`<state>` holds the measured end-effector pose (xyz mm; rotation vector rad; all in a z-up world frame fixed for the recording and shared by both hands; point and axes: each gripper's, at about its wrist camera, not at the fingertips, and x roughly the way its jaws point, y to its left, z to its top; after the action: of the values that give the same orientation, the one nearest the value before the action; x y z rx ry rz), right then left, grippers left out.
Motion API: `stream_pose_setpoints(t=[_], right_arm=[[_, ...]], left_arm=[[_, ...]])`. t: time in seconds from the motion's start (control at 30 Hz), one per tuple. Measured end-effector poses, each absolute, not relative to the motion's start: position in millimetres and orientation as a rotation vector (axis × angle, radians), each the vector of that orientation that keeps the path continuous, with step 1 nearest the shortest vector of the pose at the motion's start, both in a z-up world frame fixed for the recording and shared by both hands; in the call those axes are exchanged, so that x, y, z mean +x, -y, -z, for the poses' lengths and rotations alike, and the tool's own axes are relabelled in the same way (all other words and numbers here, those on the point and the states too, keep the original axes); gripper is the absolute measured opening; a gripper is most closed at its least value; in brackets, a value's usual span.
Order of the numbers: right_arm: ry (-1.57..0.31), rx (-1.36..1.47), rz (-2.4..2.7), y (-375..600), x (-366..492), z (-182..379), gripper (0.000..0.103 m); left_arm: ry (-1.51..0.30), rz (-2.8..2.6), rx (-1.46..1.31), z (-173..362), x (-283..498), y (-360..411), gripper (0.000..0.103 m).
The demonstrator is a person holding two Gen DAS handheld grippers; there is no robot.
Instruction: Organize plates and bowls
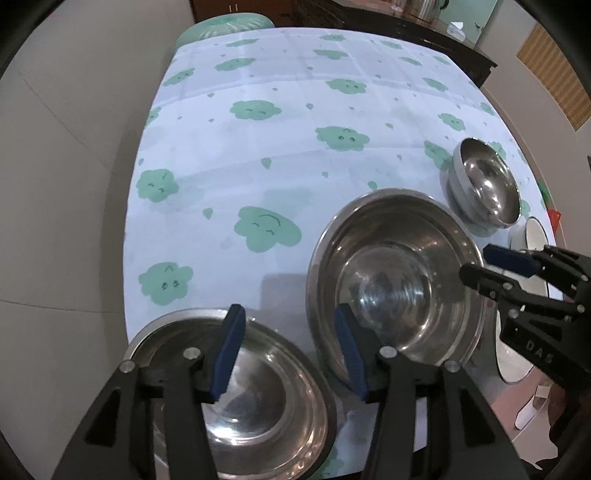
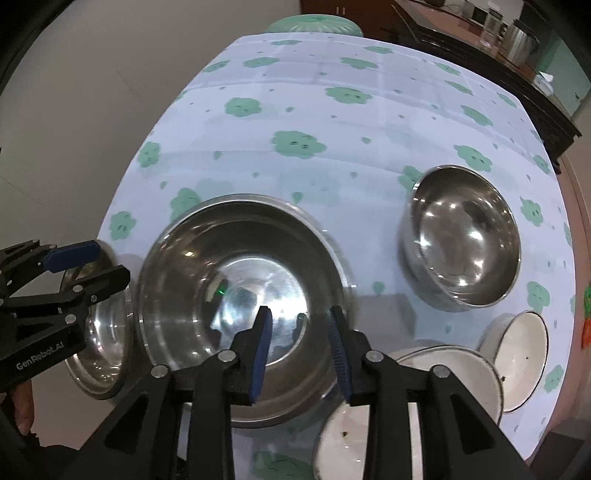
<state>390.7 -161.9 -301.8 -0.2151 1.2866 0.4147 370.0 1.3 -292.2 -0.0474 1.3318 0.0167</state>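
Observation:
A large steel bowl [image 1: 406, 236] [image 2: 221, 251] sits near the table's front edge. To its left lies a shallower steel bowl [image 1: 277, 376] [image 2: 103, 332]. My left gripper [image 1: 290, 354] [image 2: 112, 263] hangs open over the gap between the two bowls, one pad above each, holding nothing. My right gripper [image 2: 301, 350] [image 1: 476, 264] is open at the large bowl's right rim, one pad inside and one outside, not pressing on it. A small steel bowl [image 1: 487, 181] [image 2: 461, 236] stands to the right. White plates [image 2: 524, 350] [image 1: 533, 236] lie at the front right.
A pale blue tablecloth with green clouds [image 1: 295, 147] [image 2: 332, 166] covers the table. Another white plate [image 2: 340, 443] lies under my right gripper. A dark wooden cabinet [image 1: 424, 33] stands behind the table and a green round thing [image 1: 229, 24] at its far end. Floor lies left.

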Motion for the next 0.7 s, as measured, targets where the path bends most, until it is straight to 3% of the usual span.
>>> stream_pose_setpoints(t=[0.07,0.7], right_arm=[[-1.286,-0.213,-0.400,166.5,394.6,303.2,0.046],[-1.337,-0.221,-0.385,179.8,404.2,323.1,0.046]], left_arm=[[-1.335,-0.016,-0.047,294.2,373.5,0.6,0.053],[-1.385,-0.003,-0.027,315.5,388.9,10.9,0.053]])
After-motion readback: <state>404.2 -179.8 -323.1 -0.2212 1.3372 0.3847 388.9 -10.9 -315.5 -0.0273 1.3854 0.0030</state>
